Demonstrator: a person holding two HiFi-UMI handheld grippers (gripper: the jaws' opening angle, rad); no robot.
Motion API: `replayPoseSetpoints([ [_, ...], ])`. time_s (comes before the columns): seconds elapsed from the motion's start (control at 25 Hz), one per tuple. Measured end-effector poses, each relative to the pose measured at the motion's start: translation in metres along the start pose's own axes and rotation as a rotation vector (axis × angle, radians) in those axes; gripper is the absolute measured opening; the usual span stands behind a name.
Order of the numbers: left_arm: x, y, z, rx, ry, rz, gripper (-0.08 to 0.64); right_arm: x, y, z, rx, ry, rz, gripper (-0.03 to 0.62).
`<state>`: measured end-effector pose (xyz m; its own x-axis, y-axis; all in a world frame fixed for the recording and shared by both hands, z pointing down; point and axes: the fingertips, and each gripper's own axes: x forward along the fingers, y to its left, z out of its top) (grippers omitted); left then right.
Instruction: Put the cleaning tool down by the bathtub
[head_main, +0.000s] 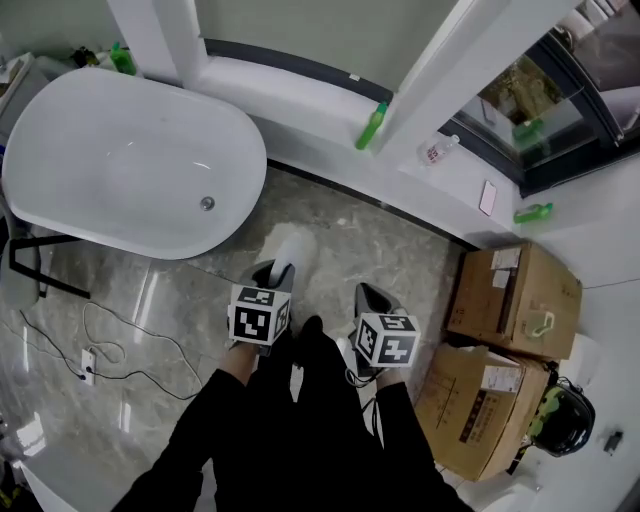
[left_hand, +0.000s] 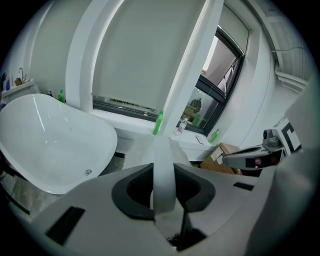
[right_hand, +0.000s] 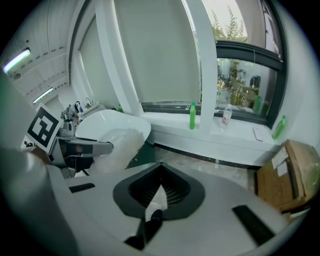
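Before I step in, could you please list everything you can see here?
White oval bathtub: one, white, upper left.
White fluffy cleaning tool: one, white, in the left claw, above the floor near the tub.
Green plastic bottles: at least three, green; two on the window ledge, one behind the tub.
Clear bottle with red label: one, clear, on the ledge.
Pale flat phone-like slab: one, pale, on the ledge.
Brown cardboard boxes: two, brown, lower right.
White power strip with thin cable: one, white, on the floor at left.
Left claw: one, grey, closed on the tool.
Right claw: one, grey, beside it; grip unclear.
Black sleeves: two, black, bottom centre.
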<state>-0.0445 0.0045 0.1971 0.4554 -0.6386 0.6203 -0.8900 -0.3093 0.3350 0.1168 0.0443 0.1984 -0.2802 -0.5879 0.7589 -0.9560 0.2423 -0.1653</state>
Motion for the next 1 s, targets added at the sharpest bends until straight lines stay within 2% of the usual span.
replayPoseSetpoints([
  [0.36, 0.054, 0.021, -0.005, -0.01, 0.024, 0.056, 0.098, 0.059, -0.025, -0.002, -0.008, 0.021, 0.032, 0.0],
  [0.56, 0.101, 0.043, -0.019, -0.025, 0.034, 0.077, 0.098, 0.11, -0.037, -0.007, -0.032, 0.036, 0.062, 0.0],
  [0.76, 0.152, 0.069, -0.033, -0.04, 0.024, 0.097, 0.097, 0.165, -0.045, -0.029, -0.051, 0.058, 0.083, 0.0],
  [1.0, 0.202, 0.093, -0.068, -0.01, 0.036, 0.101, 0.098, 0.225, -0.054, -0.056, -0.053, 0.062, 0.104, 0.0],
])
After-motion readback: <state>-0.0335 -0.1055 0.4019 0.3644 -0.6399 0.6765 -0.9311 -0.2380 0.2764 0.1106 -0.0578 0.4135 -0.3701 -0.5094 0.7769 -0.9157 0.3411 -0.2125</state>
